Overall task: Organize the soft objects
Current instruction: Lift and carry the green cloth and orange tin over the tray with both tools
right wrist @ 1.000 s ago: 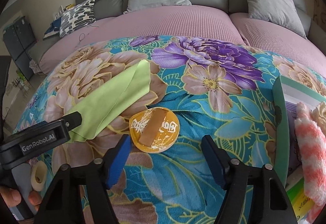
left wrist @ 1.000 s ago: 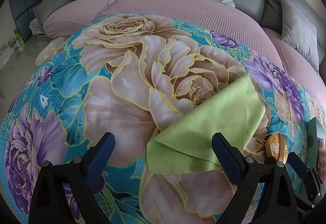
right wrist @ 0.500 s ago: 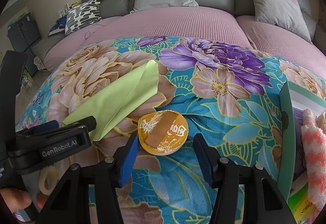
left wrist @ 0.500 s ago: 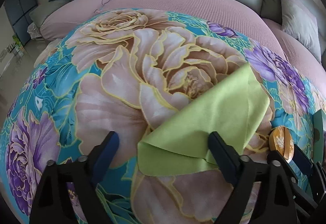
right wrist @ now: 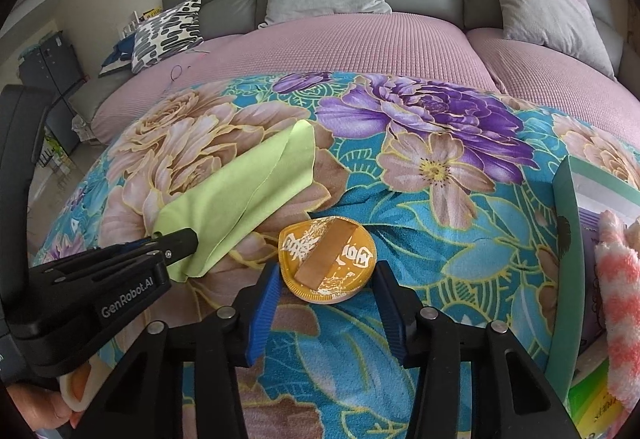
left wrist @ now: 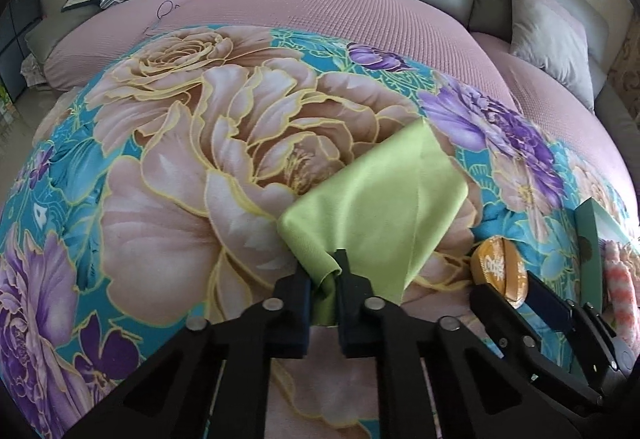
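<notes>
Green cloth [left wrist: 380, 207] lies folded on the floral blanket [left wrist: 160, 199] spread over the bed, toward its near edge. The left gripper [left wrist: 324, 275] has its fingers [left wrist: 298, 295] closed on the cloth's near corner, which bunches between them. Just right of the cloth sits a round orange pad [right wrist: 328, 259]; the right gripper [right wrist: 326, 295] has its fingers [right wrist: 262, 303] spread apart on either side of it. A green box [right wrist: 564, 259] stands at the right edge, holding a pink-and-white towel [right wrist: 618, 303].
</notes>
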Tool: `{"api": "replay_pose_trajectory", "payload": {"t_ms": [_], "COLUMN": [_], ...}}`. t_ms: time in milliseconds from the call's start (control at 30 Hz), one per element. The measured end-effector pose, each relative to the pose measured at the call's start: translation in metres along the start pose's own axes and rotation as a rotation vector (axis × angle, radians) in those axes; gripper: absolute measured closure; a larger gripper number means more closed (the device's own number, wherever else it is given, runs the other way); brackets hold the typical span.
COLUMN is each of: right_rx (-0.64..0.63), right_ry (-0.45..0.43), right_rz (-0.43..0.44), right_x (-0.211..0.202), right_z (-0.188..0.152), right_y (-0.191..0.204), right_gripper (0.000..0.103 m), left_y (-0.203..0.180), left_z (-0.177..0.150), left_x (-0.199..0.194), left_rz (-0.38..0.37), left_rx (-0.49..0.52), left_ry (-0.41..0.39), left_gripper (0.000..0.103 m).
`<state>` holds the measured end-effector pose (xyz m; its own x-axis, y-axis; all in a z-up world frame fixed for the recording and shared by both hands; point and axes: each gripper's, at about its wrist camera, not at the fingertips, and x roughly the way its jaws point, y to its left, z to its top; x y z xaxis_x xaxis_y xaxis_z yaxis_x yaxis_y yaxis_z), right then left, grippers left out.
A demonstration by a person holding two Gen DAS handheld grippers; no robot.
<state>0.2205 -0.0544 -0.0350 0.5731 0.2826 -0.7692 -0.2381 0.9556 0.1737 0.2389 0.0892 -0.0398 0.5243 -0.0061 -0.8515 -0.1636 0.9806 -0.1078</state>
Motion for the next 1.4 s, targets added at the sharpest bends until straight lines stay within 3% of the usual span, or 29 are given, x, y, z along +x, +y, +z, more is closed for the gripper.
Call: {"api": "replay_pose_trajectory", "payload": {"t_ms": [367,1100,1400], "right_rx": [0.019,0.042,0.056], "right_ry": [-0.006,-0.133,-0.175], "right_rz": [0.013,-0.05,-0.048], "right_x": [-0.009,-0.1,-0.119], "right_z": [0.001,-0.01,-0.008], "right_y": [-0.003,-0.033,-0.043], "right_gripper": [0.054,0.055,0.055], "left_y": [0.0,-0.022,-0.028], "left_z": [-0.003,-0.017,-0.017], "left_x": [-0.016,-0.131,-0.158], "left_rz": [-0.044,-0.14,-0.155], "left_rx": [-0.043,-0.001,0.02], "left_ry": [-0.035,-0.298,-0.366], "left_gripper": [0.098,0.098,0.098]}}
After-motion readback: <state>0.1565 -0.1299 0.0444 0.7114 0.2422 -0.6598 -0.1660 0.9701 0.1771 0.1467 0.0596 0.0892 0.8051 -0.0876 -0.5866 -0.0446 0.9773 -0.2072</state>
